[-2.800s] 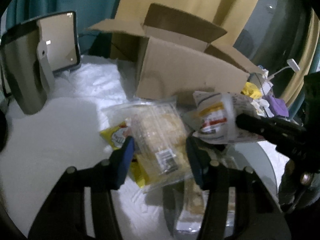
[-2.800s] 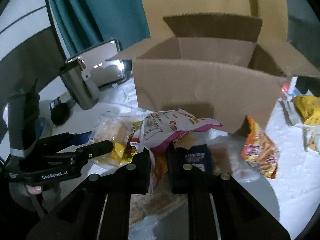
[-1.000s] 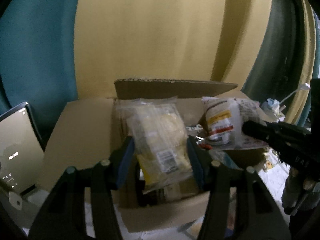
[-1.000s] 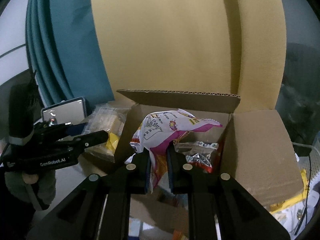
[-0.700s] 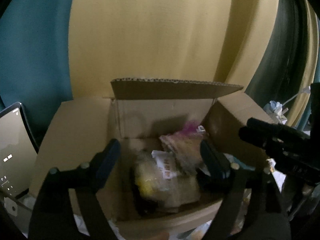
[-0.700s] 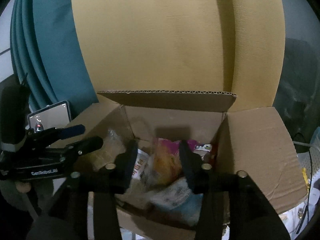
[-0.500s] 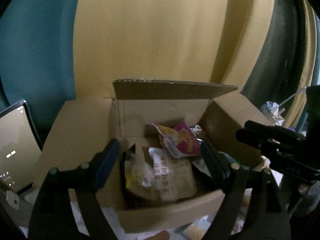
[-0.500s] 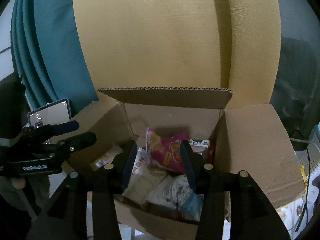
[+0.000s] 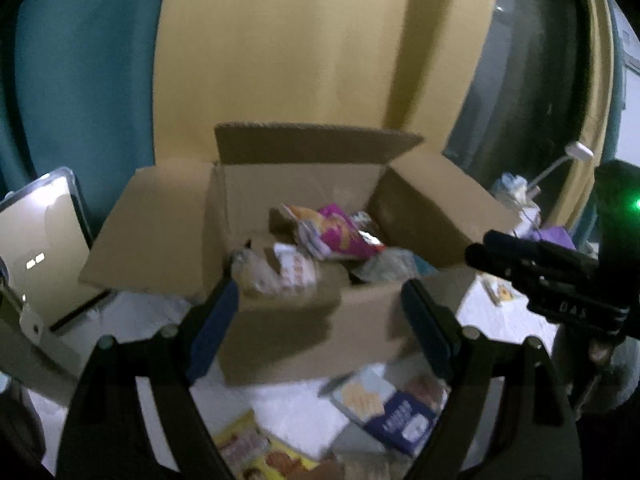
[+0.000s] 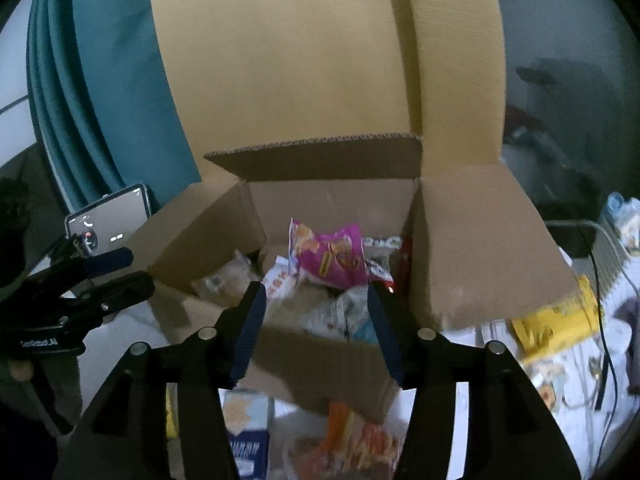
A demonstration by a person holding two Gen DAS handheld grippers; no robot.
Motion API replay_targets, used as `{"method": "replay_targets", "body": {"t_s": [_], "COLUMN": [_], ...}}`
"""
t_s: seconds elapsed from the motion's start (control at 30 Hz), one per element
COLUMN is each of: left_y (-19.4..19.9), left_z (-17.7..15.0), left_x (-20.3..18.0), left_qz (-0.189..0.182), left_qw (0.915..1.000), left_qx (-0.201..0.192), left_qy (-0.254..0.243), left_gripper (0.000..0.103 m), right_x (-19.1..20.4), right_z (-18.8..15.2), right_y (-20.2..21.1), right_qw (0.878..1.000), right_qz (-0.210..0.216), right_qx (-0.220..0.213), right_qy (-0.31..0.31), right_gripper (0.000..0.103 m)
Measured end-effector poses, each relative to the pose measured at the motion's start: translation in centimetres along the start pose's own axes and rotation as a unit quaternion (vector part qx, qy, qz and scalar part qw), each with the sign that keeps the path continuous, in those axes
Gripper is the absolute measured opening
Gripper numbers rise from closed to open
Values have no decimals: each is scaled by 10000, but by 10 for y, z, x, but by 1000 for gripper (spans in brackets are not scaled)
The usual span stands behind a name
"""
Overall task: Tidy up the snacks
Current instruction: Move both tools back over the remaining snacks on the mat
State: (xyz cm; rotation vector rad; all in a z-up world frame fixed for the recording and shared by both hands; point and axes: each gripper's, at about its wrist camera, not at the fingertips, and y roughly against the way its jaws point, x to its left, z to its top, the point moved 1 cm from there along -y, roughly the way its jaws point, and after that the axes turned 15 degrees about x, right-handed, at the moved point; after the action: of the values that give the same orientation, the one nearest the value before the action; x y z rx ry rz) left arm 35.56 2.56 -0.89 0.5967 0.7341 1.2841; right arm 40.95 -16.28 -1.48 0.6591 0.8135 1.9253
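Note:
An open cardboard box (image 9: 288,336) (image 10: 480,248) holds several snack packets. A magenta packet (image 9: 340,232) (image 10: 328,256) lies on top, and a clear bag of pale biscuits (image 9: 256,272) (image 10: 224,280) rests at the box's left side. My left gripper (image 9: 320,300) hovers in front of the box's near wall, open, nothing between its fingers. My right gripper (image 10: 316,300) also hangs before the near wall, its jaws still opening and holding nothing. Each gripper shows at the edge of the other's view: the right gripper (image 9: 492,248) and the left gripper (image 10: 128,268).
On the white cloth before the box lie a blue cracker box (image 9: 384,412) (image 10: 244,432), a yellow packet (image 9: 256,452) and an orange packet (image 10: 360,444). A lit tablet (image 9: 40,240) (image 10: 108,216) stands at left. Yellow packets and cables (image 10: 560,320) lie at right. Curtains hang behind.
Both grippers opened over the box and dropped their packets in: the biscuit bag from the left, the magenta packet from the right. Both then drew back, so the near wall and table snacks show.

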Motion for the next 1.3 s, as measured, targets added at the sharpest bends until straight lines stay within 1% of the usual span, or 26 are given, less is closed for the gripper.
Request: {"method": "replay_targets", "body": {"t_s": [0.07,0.2,0.33,0.43,0.57,0.73,0.83,1.07,1.3], "left_y": [5,14,19,22,25,25,23,15,9], "left_z": [-12,-36,-59,-77,-100,-128,-143,-168,-178], "left_x": [-7,-20,-29,-36,-44,-52,-56,-58,-67], "left_qz": [-38,-89,-171,-225,-296,-360,-373,-379,-169], "left_qw": [10000,9998,9994,9989,9980,9964,9954,9927,9933], "left_qx": [65,128,276,380,535,756,875,1142,1111], "left_qy": [-54,-95,-113,-128,-146,-144,-137,-57,-285], "left_gripper": [84,85,85,85,86,87,90,94,100], "right_x": [2,5,9,13,20,27,31,36,44], "right_z": [-11,-35,-58,-74,-101,-134,-154,-201,-243], "right_y": [7,23,37,45,55,65,67,68,60], "right_qw": [10000,9999,9998,9996,9994,9987,9981,9952,9900], "right_qz": [-7,-55,-85,-90,-99,-158,-166,-102,92], "right_qx": [19,42,64,132,232,393,533,874,1300], "right_qy": [-11,-84,-167,-237,-255,-284,-279,-439,-534], "right_gripper": [61,62,62,63,69,72,73,75,77]}}
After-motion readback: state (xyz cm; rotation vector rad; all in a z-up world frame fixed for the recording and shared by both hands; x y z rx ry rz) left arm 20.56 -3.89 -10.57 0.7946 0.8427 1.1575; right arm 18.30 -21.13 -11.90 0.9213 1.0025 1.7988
